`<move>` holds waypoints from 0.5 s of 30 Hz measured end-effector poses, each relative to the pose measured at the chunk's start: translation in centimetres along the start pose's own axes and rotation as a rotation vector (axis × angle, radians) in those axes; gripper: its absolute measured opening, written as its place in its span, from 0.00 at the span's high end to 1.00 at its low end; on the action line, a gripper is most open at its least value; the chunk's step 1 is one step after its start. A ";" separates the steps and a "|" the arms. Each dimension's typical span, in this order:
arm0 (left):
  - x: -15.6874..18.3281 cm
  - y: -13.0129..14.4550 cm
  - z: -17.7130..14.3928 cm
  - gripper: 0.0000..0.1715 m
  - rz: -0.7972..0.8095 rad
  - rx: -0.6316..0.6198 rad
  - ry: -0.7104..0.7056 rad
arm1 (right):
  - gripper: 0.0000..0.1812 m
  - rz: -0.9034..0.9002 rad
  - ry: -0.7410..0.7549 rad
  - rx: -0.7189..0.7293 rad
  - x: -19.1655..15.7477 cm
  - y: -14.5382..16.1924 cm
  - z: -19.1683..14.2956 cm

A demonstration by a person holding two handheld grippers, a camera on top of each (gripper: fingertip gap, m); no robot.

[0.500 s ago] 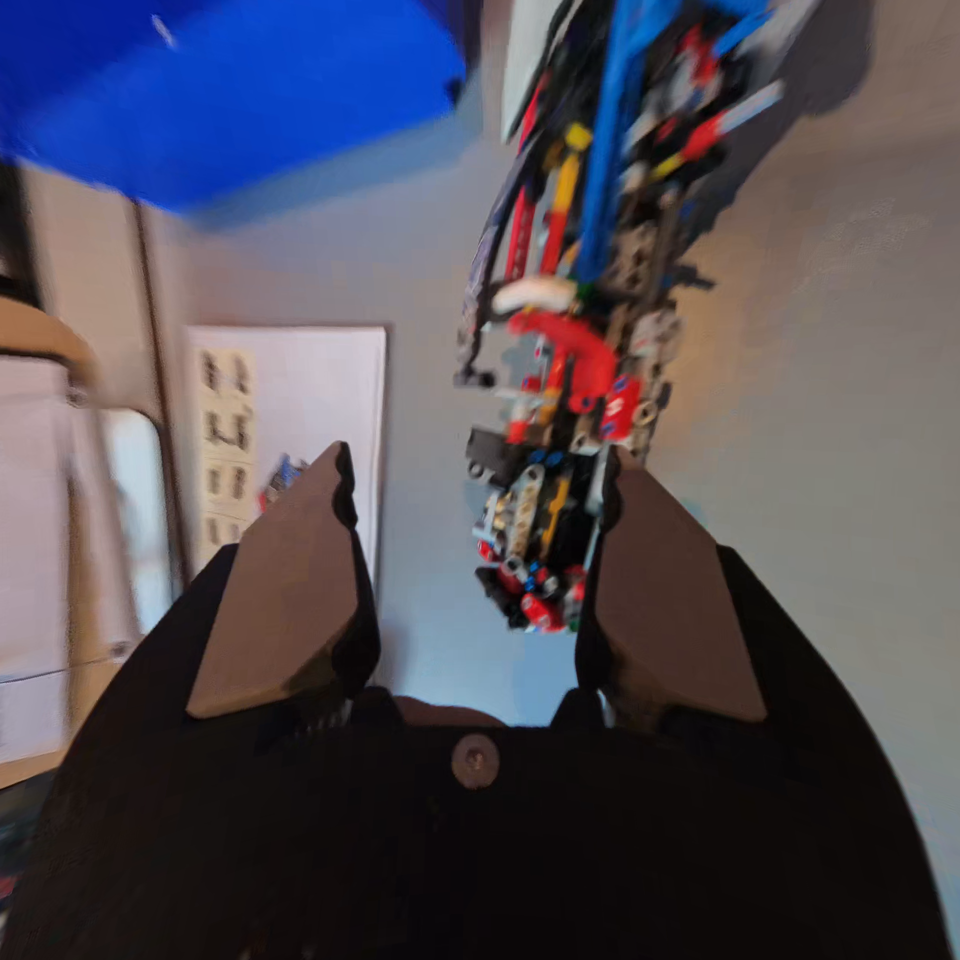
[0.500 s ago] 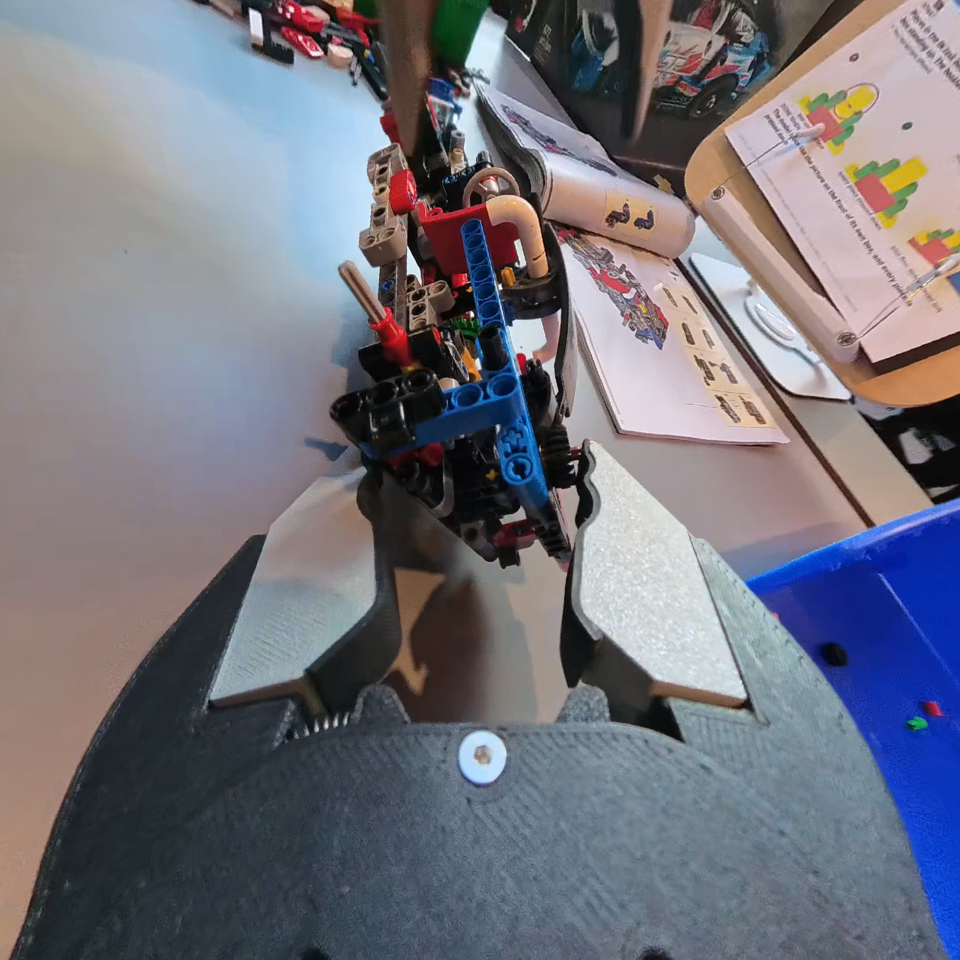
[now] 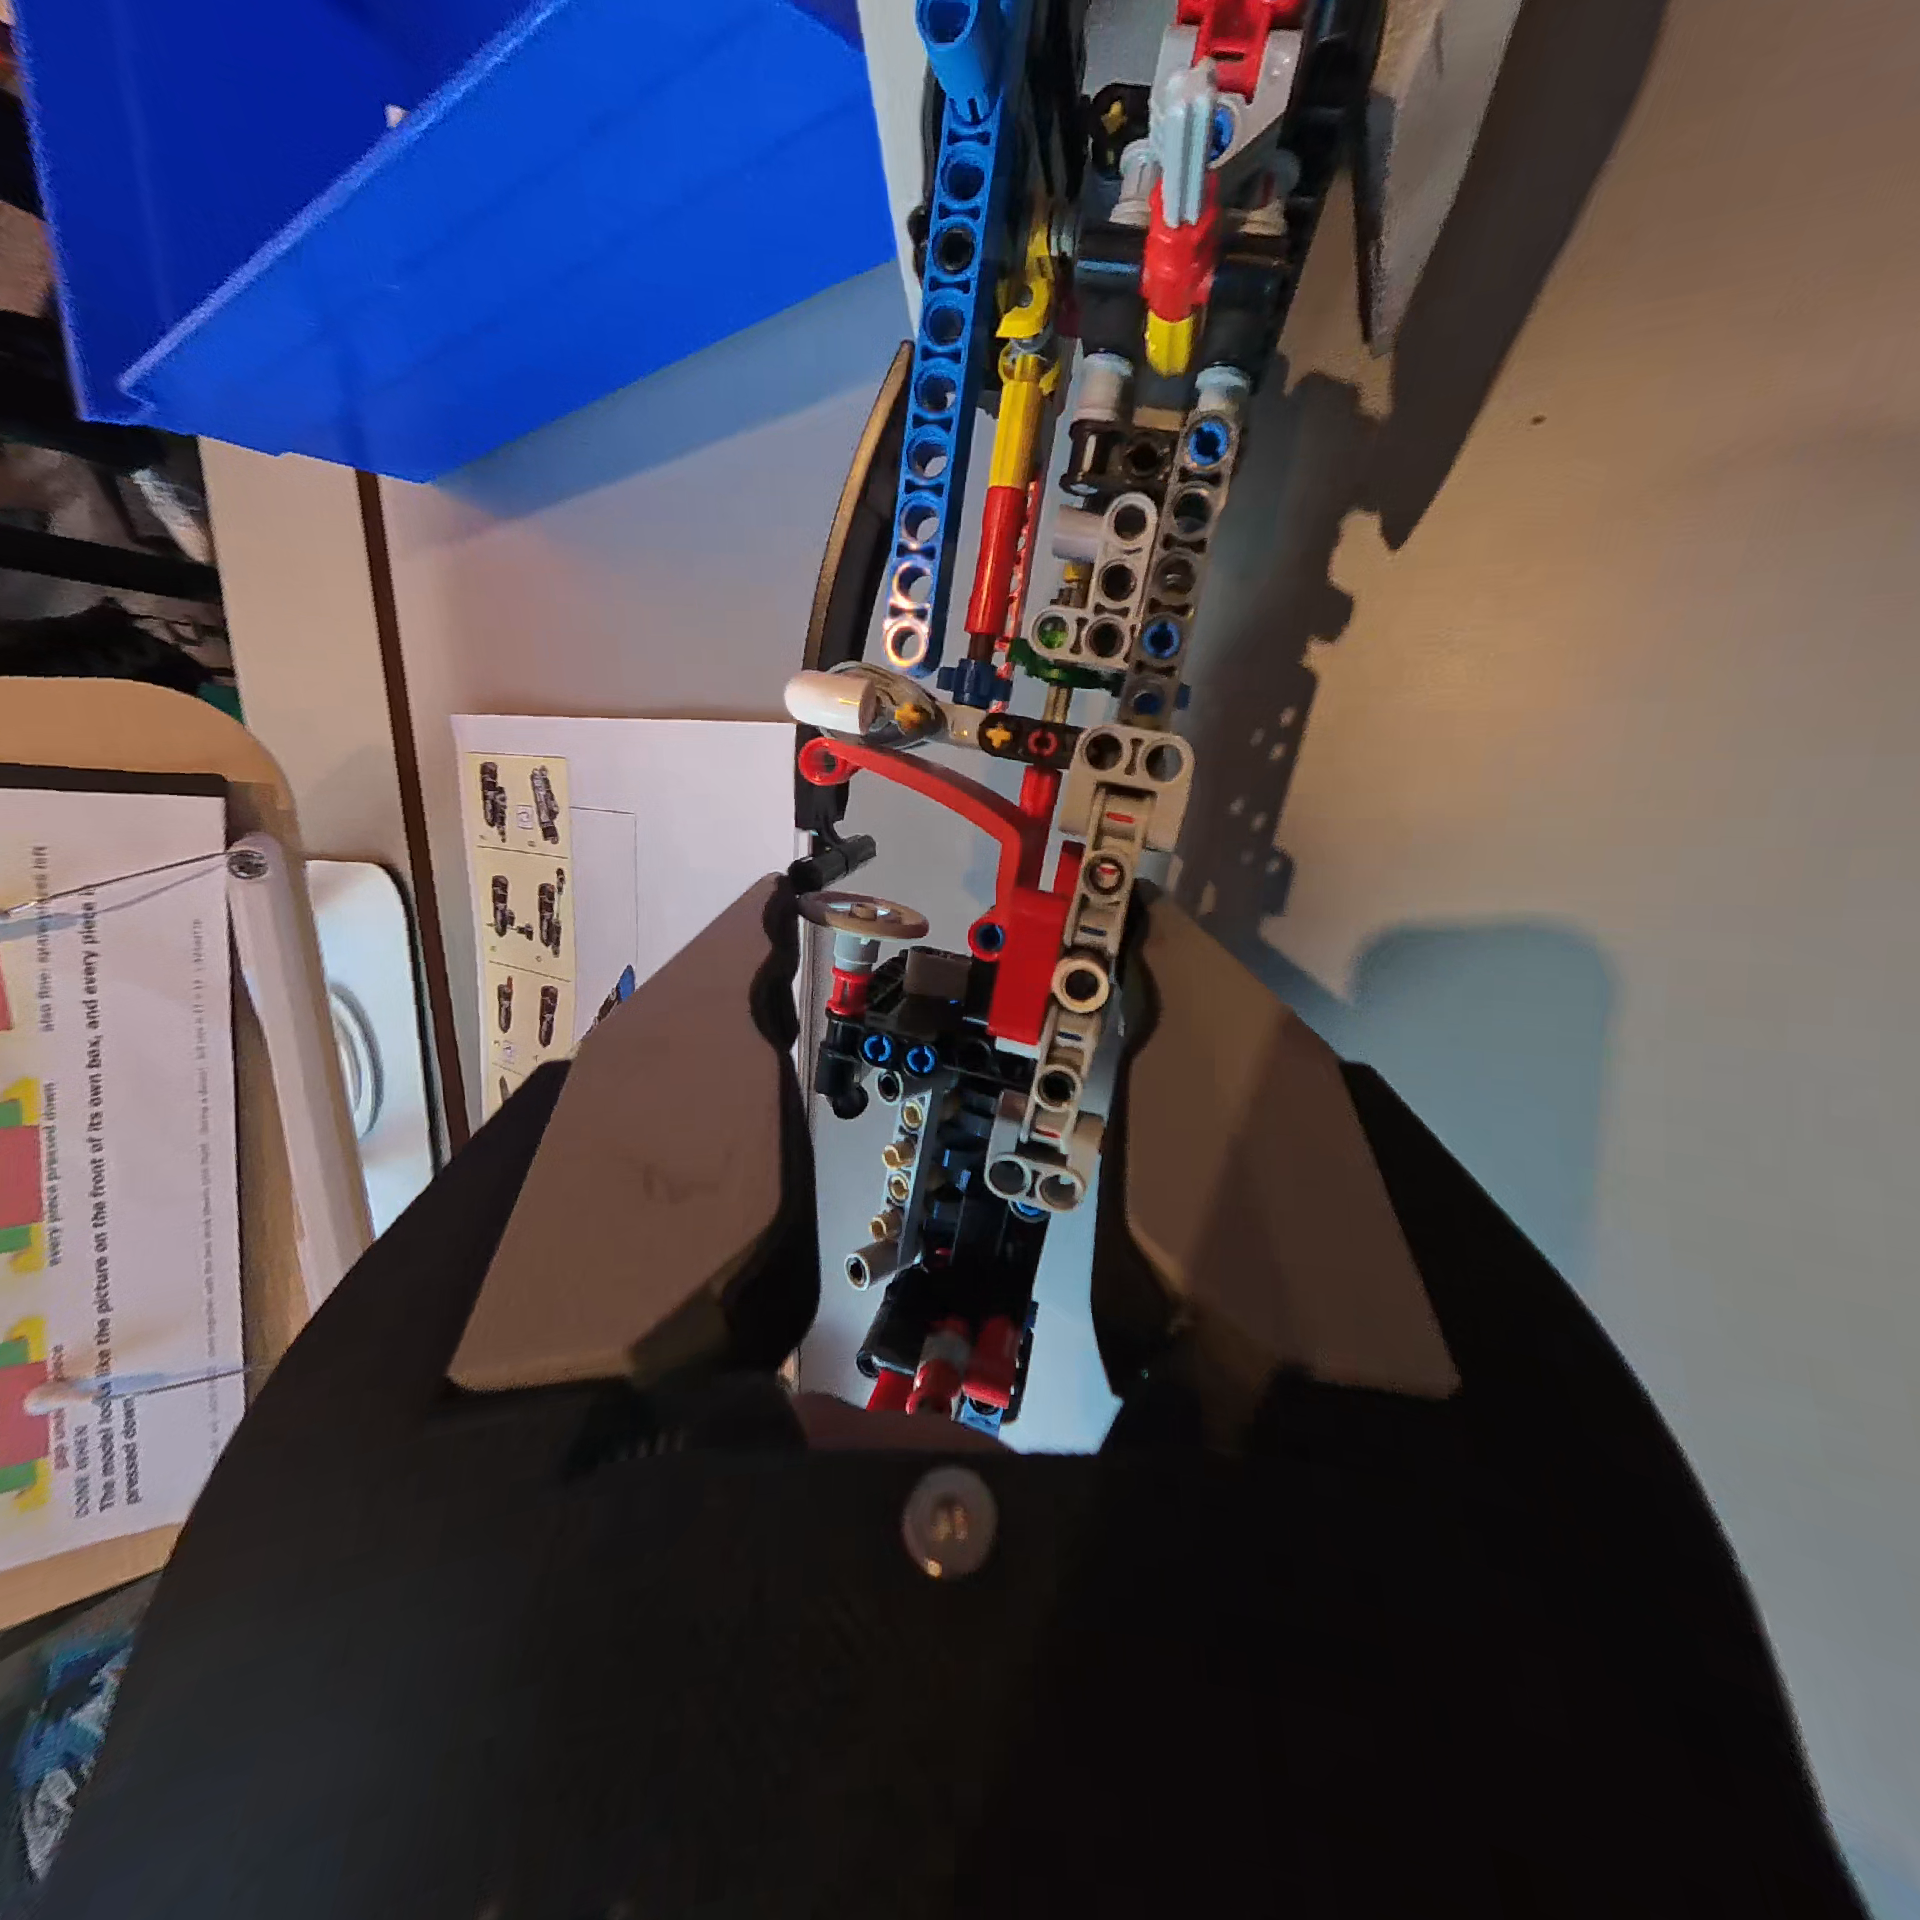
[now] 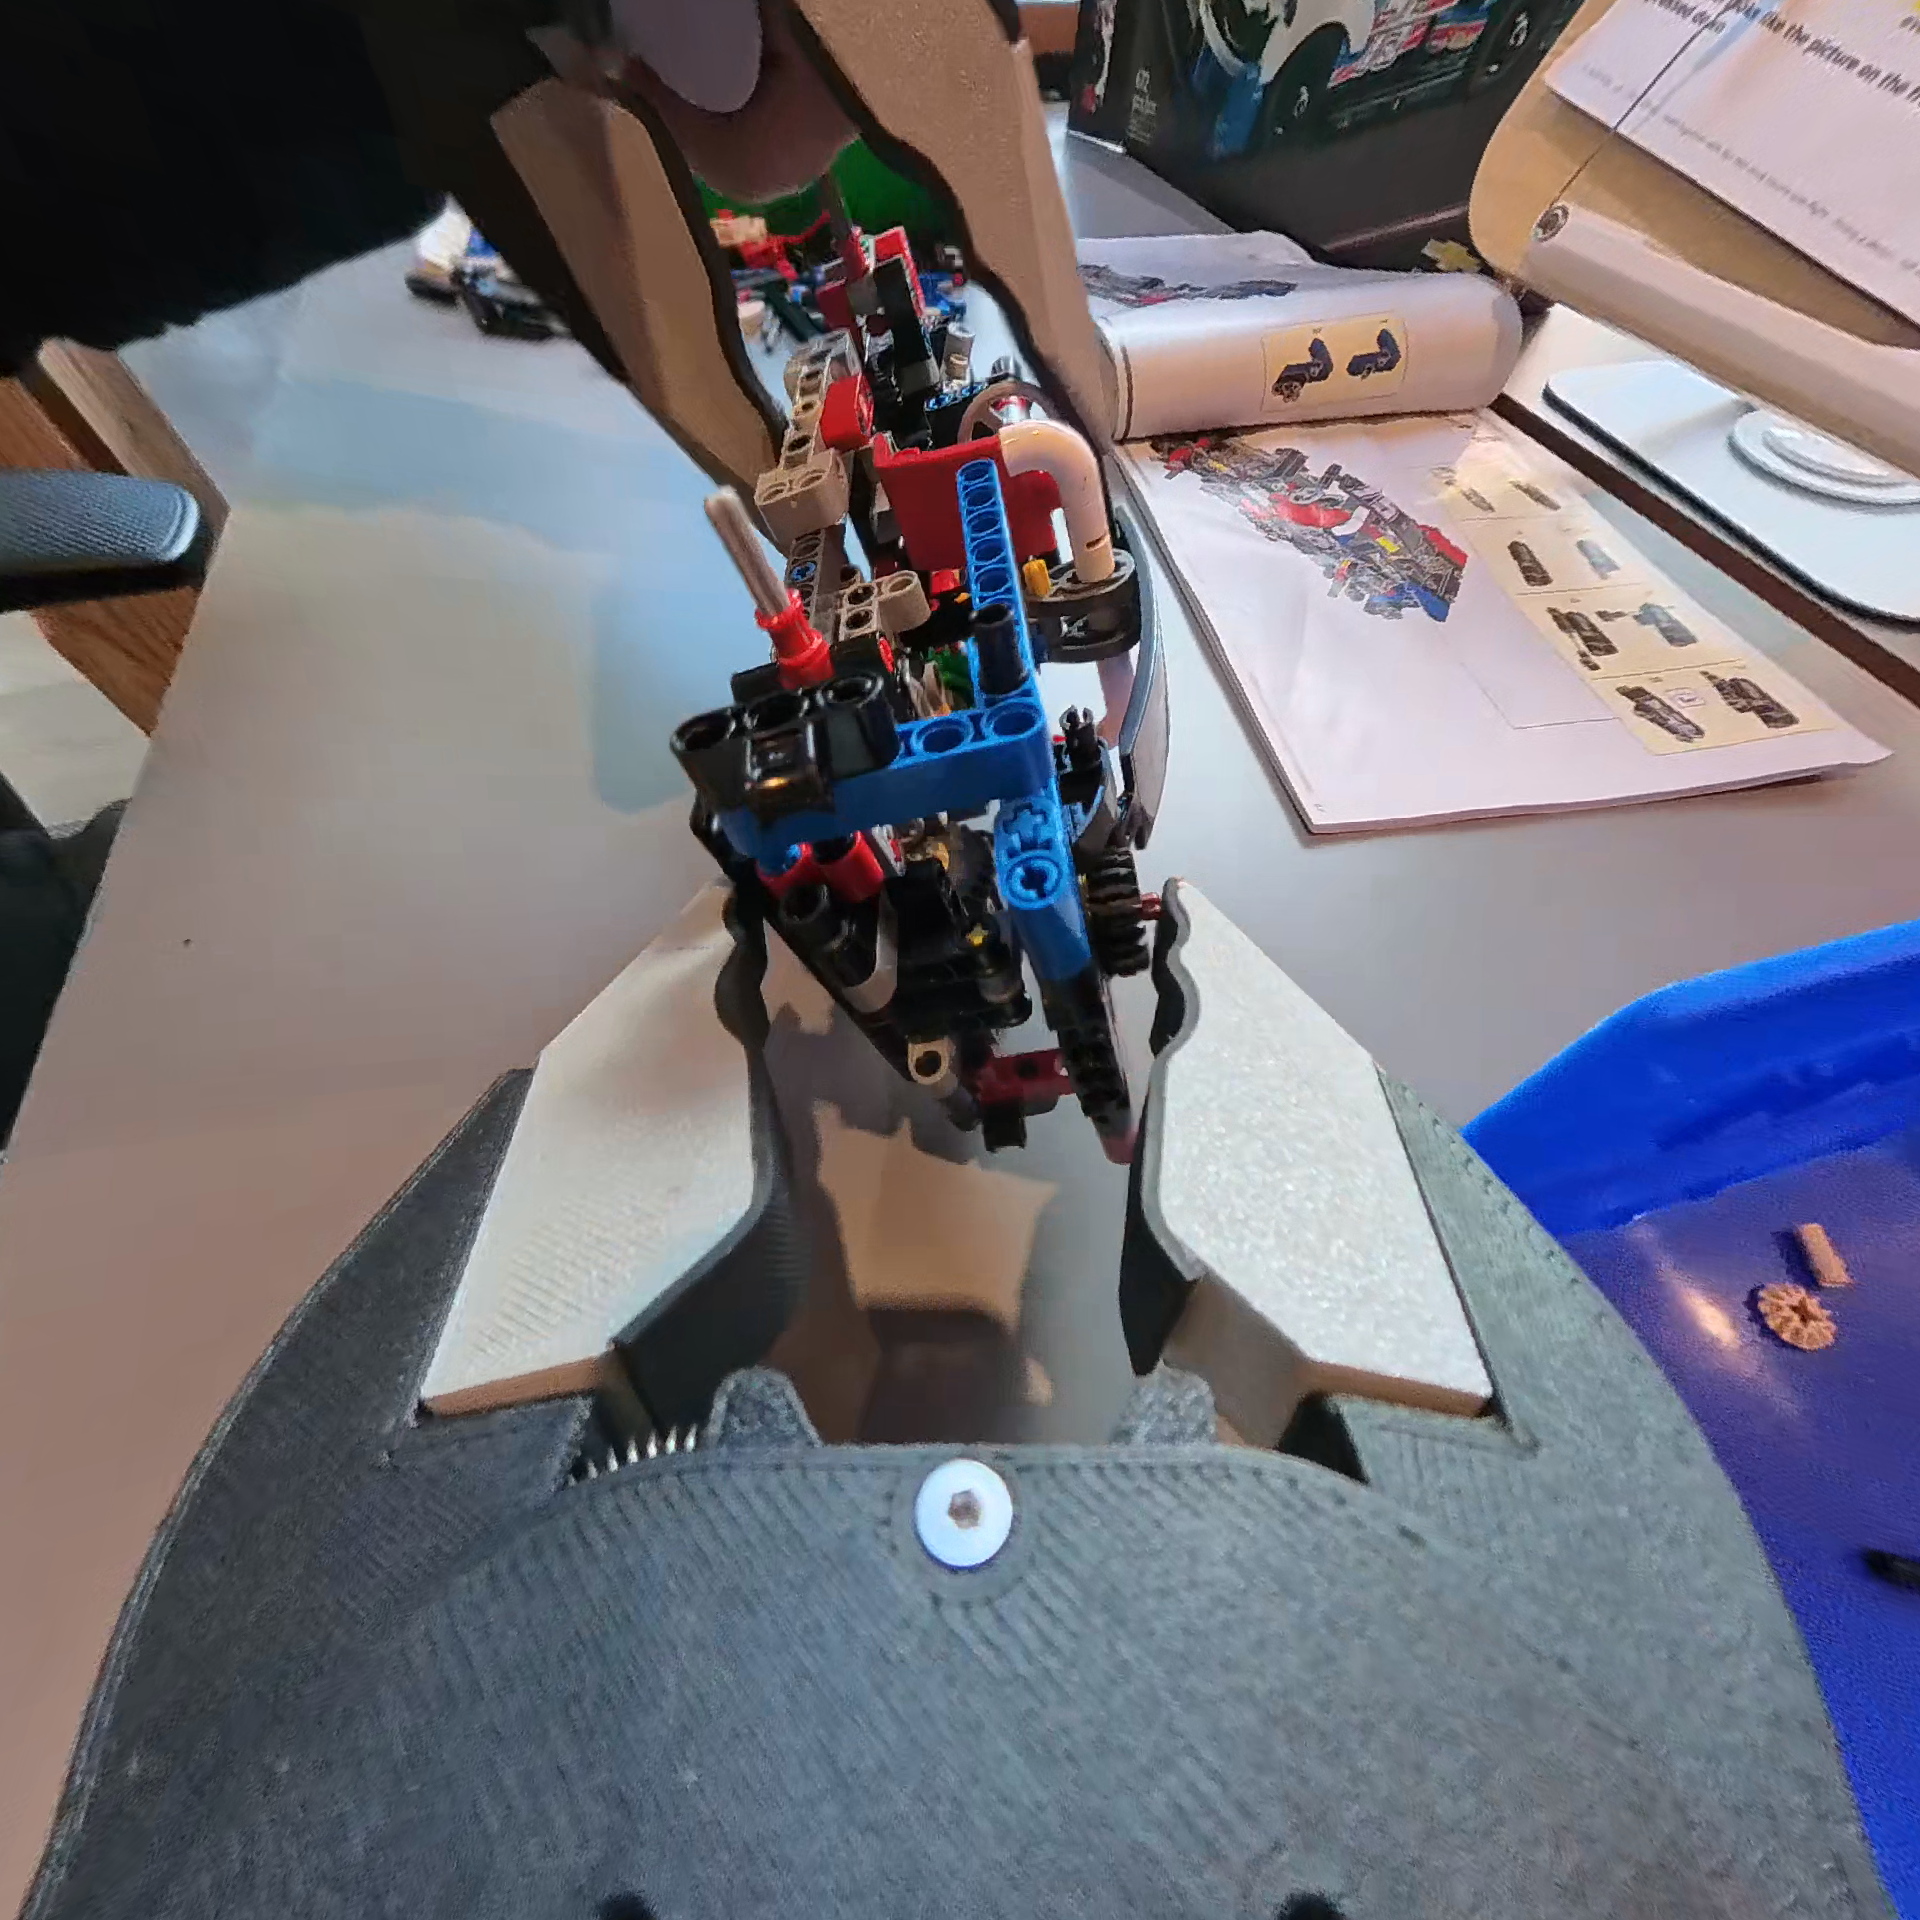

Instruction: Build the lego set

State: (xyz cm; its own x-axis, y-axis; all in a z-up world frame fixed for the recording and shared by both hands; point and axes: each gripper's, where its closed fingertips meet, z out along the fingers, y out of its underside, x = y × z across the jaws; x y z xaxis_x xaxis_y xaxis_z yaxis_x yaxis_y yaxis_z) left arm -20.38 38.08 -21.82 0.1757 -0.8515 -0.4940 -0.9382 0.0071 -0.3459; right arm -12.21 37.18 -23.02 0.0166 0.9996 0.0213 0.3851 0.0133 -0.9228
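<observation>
A long lego model (image 3: 1112, 582) of blue, red, grey and black beams stretches between my two grippers, held above the grey table (image 4: 364, 727). My left gripper (image 3: 954, 920) is shut on one end, its fingers pressing the grey beam and the black block beside the steering wheel (image 3: 868, 920). In the right wrist view the model (image 4: 977, 748) runs away from me. My right gripper (image 4: 951, 904) is shut on its near black and blue end. The left gripper (image 4: 925, 426) shows there at the far end, clamped over the red and grey part.
A blue bin (image 4: 1714, 1091) with a tan gear (image 4: 1795, 1315) sits at the right; it also shows in the left wrist view (image 3: 468, 208). An open instruction booklet (image 4: 1455, 644), the set's box (image 4: 1351, 83), loose parts (image 4: 499, 291) and a paper sheet on a stand (image 3: 104, 1143) lie around. My hands' fingertips stand some 9 cm from each other.
My left gripper has moved forward over the model's end and its jaws have narrowed onto it. The right gripper keeps its hold on the other end.
</observation>
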 end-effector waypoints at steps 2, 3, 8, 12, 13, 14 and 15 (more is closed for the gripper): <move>-0.3 0.1 0.1 0.66 0.007 -0.017 0.057 | 0.61 -0.035 0.017 -0.003 0.2 0.0 -0.6; -0.4 0.2 0.2 0.66 0.008 -0.024 0.092 | 0.62 -0.049 0.021 0.010 0.3 -0.3 -1.2; -1.0 0.2 0.7 0.66 0.008 -0.048 0.264 | 0.70 -0.059 0.020 0.147 1.2 -3.6 -4.5; -1.5 0.1 1.4 0.65 -0.030 -0.033 0.329 | 0.72 -0.039 -0.082 0.152 1.0 -4.7 -4.8; -1.6 0.0 1.5 0.65 -0.036 -0.027 0.331 | 0.73 -0.035 -0.094 0.145 1.1 -4.7 -4.6; -1.7 0.1 1.7 0.64 -0.037 -0.025 0.325 | 0.74 -0.030 -0.094 0.144 1.4 -4.7 -4.5; -1.8 0.1 1.8 0.64 -0.041 -0.019 0.313 | 0.80 -0.021 -0.094 0.144 1.8 -4.6 -4.5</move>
State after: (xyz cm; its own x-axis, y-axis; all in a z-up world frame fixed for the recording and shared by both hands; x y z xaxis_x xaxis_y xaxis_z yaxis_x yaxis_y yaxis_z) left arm -20.30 40.56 -22.38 0.1158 -0.9710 -0.2093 -0.9383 -0.0378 -0.3438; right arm -9.84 38.80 -16.97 -0.0788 0.9968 0.0114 0.2478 0.0307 -0.9683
